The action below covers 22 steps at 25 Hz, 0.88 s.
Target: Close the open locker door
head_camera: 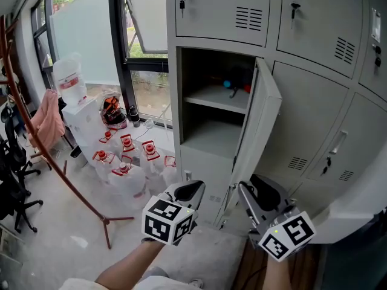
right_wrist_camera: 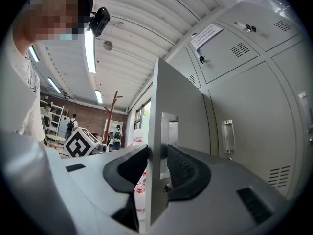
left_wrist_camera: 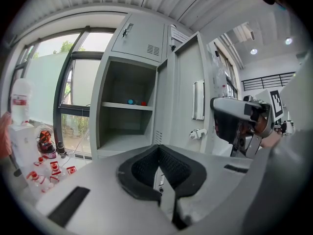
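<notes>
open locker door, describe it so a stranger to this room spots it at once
Find the grey locker bank right of the window. Its leftmost tall compartment shows a shelf inside, and the open door hangs at that compartment's right side. It alone stands swung out; every neighbouring door lies shut.
</notes>
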Motion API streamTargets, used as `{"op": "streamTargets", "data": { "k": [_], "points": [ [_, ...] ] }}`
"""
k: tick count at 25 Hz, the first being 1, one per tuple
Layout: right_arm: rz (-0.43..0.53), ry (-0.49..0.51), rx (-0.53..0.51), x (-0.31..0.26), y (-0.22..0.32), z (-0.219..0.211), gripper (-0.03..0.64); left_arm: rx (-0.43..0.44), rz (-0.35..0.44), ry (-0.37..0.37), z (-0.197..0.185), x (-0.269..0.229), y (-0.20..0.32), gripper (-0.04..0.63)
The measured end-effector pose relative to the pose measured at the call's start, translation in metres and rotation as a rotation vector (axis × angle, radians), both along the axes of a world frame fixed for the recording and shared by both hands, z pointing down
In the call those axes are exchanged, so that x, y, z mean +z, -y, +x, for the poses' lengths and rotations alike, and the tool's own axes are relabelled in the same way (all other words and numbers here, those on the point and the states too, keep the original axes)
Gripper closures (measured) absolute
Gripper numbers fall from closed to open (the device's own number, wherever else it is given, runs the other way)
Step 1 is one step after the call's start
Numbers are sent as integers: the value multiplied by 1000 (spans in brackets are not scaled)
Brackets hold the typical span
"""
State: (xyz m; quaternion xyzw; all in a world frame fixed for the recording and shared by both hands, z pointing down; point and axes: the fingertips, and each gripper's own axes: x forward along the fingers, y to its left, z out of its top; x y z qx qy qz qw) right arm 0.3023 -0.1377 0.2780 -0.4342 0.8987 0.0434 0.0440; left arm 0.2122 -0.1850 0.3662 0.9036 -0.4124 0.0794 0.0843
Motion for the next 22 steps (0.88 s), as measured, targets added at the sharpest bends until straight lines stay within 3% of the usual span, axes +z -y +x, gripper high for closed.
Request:
{"op": "streamTargets", "data": {
  "k": [8,22],
  "points": [
    [11,-6,-19,0,8,-25,499,-27,-23,8,-28,10,10,589],
    [16,-13,102,0,24,-61,499,52,-11,-27,-52,1,48,589]
  ]
}}
